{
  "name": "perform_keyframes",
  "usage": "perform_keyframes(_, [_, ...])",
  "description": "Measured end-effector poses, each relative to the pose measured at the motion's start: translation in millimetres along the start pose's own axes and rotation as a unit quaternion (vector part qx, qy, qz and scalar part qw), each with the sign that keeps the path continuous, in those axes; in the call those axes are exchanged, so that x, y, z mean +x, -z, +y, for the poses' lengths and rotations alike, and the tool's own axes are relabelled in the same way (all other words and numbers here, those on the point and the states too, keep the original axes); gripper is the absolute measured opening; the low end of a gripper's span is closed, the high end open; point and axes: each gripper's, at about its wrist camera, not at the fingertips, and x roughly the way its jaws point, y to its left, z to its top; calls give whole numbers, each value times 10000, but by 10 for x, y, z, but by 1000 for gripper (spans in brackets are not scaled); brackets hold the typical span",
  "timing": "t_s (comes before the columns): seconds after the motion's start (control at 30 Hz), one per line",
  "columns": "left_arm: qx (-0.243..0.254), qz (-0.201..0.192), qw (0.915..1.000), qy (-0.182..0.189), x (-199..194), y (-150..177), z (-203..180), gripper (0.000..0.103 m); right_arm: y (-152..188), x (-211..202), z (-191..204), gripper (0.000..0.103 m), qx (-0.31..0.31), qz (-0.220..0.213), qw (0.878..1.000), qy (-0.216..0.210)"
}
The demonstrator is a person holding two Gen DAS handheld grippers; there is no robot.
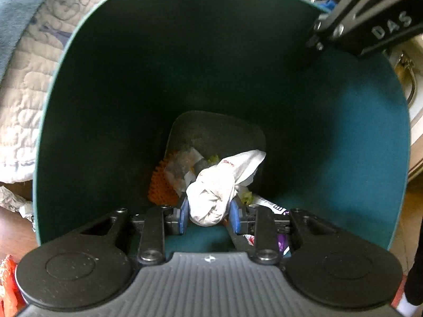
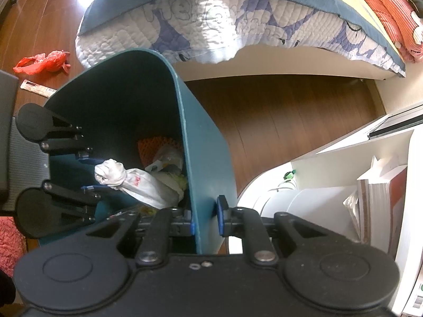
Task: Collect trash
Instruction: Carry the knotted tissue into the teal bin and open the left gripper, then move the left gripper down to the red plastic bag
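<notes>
While my left gripper (image 1: 208, 215) pinches the knotted white bag (image 1: 222, 185) inside the teal bin (image 1: 343, 132), my right gripper (image 2: 205, 218) clamps the bin's wall; if that clamp slips, I judge the bin could tip and spill.

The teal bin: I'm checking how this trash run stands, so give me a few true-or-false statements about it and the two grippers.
1. The left gripper holds a crumpled white bag inside the teal bin. True.
2. The right gripper holds nothing. False: it clamps the bin's wall.
3. The bin has no trash in it. False: wrappers and orange mesh lie at the bottom.
4. A red plastic bag lies on the wooden floor outside the bin. True.
5. The bin stands on the bed. False: it is beside the quilt, not on it.
</notes>
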Motion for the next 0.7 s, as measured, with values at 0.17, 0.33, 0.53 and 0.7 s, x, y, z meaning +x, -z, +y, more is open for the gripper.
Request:
perform_keyframes(0.17, [-79, 69, 9999, -91, 78, -50, -14, 48, -18, 22, -61, 16, 187, 80, 9997, -125])
perform_keyframes(0.33, [-187, -189, 9996, -41, -129, -26, 75, 63, 1, 16, -80, 19, 310, 180, 9990, -281])
perform_keyframes(0.53, [-278, -535, 9980, -180, -461, 75, 172, 69, -28, 27, -101, 20, 349, 200, 9985, -370])
perform_keyframes(0.7, [-576, -848, 9938, -420, -816, 194, 305, 72, -57, 68, -187, 18, 339, 235, 9987, -309])
